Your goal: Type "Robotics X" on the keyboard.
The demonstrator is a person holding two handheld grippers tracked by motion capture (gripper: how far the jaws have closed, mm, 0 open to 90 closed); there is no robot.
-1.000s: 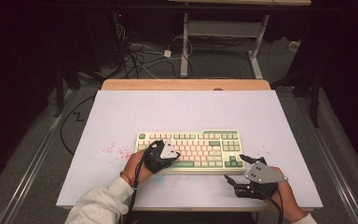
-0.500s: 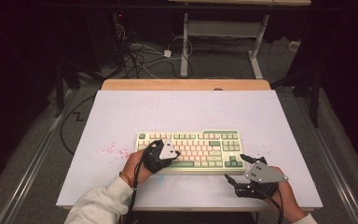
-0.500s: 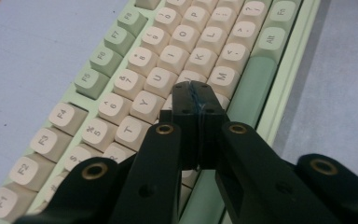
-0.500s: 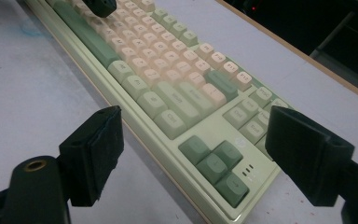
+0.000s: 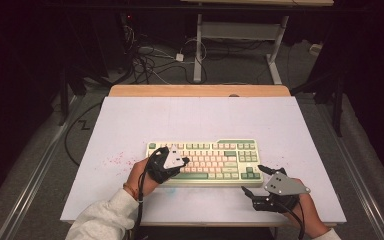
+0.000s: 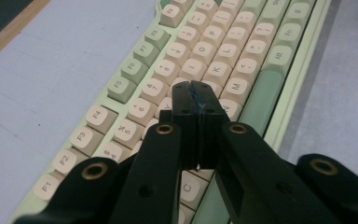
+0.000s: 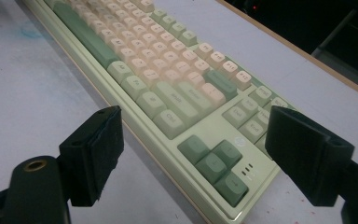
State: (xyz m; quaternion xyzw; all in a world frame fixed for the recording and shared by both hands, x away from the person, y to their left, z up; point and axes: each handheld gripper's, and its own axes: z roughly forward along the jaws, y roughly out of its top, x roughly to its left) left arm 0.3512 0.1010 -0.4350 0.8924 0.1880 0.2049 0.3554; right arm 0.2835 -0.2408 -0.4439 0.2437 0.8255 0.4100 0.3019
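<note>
High view: keyboard (image 5: 205,162) sits lower centre of frame on the desk (image 5: 190,117). Left tool (image 5: 180,161) over its left key block, right tool (image 5: 254,180) off the keyboard's lower-right corner, parked on the desk.

Left gripper view: left tool (image 6: 196,88) pinched together, empty, tips down on keys near M, angled steeply. Risk: joined tips are broad, could hit two keys at once.

Right gripper view: right tool (image 7: 193,140) spread wide, empty, held low and level beside the arrow keys (image 7: 214,165).
</note>
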